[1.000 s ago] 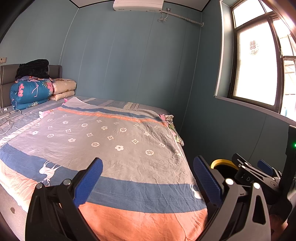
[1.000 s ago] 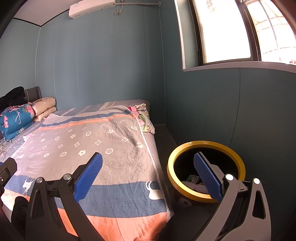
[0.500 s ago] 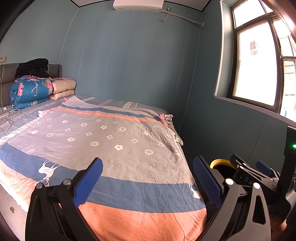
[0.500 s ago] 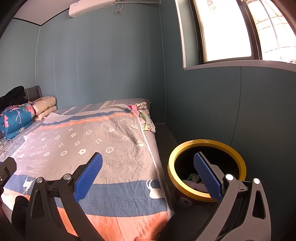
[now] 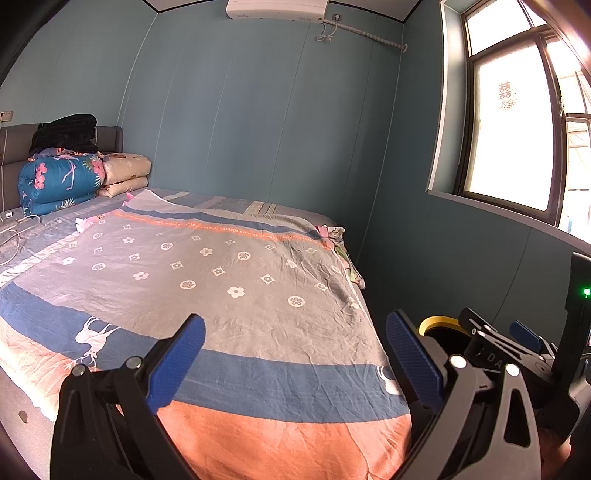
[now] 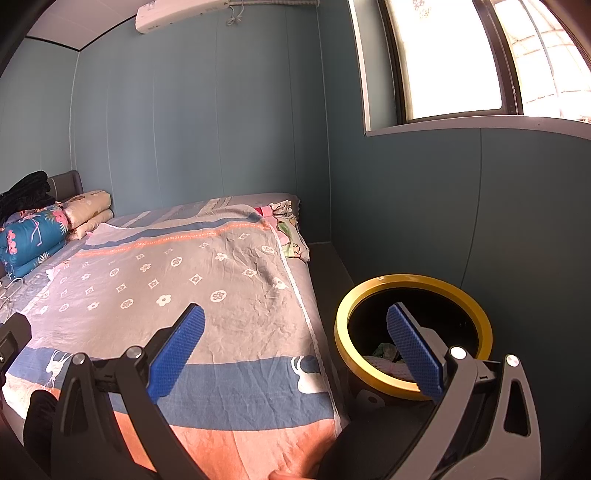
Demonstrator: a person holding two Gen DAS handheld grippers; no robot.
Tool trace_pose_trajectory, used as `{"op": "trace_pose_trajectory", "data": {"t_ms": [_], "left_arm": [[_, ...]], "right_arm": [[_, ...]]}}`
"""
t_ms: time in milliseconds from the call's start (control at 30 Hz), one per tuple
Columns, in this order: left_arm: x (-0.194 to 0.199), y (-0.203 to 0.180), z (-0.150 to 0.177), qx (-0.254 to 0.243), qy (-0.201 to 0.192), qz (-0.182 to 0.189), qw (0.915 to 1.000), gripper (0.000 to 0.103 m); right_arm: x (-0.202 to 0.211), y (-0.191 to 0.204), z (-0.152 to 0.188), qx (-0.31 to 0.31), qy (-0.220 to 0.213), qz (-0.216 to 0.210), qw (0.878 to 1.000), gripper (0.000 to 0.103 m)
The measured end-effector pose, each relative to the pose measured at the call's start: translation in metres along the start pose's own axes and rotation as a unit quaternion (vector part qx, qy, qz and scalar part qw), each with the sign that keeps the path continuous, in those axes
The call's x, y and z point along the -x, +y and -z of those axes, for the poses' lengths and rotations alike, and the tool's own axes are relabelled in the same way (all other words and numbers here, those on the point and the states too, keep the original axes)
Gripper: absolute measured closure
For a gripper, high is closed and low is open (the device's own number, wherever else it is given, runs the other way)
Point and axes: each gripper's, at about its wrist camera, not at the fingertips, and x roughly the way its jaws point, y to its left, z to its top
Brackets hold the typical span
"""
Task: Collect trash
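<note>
I hold two grippers over the foot of one bed point(image 5: 258, 295). My left gripper point(image 5: 295, 362) has its two blue-padded fingers point(image 5: 177, 363) spread wide with nothing between them, the patterned sheet point(image 6: 207, 295) lying below. My right gripper point(image 6: 295, 347) is spread just as wide and holds nothing either; its left finger hangs over the sheet and its right finger point(image 6: 413, 350) hangs over the mouth of the one trash bin point(image 6: 480, 317), a black bin with a yellow rim that stands on the floor between the bed's side and the blue wall under the window point(image 6: 443, 55). Inside the bin I see some crumpled trash point(image 6: 384, 349), greenish and pale, low against the near wall; I cannot count the pieces. From my left view the bin's yellow rim point(image 5: 437, 322) peeks out behind my right gripper point(image 5: 502, 345). At the head of the bed sit three folded quilts: one blue floral point(image 5: 59, 181), one beige point(image 5: 125, 173), one black point(image 5: 66, 131) on top. One air conditioner point(image 5: 277, 8) hangs high on the far wall
</note>
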Motion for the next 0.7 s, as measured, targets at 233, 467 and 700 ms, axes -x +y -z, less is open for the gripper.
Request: {"op": "trace_pose_trajectory", "data": {"t_ms": [233, 467, 700], "left_arm": [[0.0004, 0.0012, 0.0006, 0.001, 0.001, 0.002, 1.0000, 0.008], [-0.0003, 0.0015, 0.0015, 0.004, 0.004, 0.003, 1.0000, 0.008], [-0.0016, 0.0029, 0.0014, 0.005, 0.007, 0.004, 1.0000, 0.008]], "right_arm": [[-0.0024, -0.0006, 0.0027, -0.001, 0.006, -0.001, 1.000, 0.008], [-0.0035, -0.0011, 0.0039, -0.001, 0.007, 0.000, 1.000, 0.008], [-0.0044, -0.0014, 0.0040, -0.001, 0.008, -0.001, 1.000, 0.008]]}}
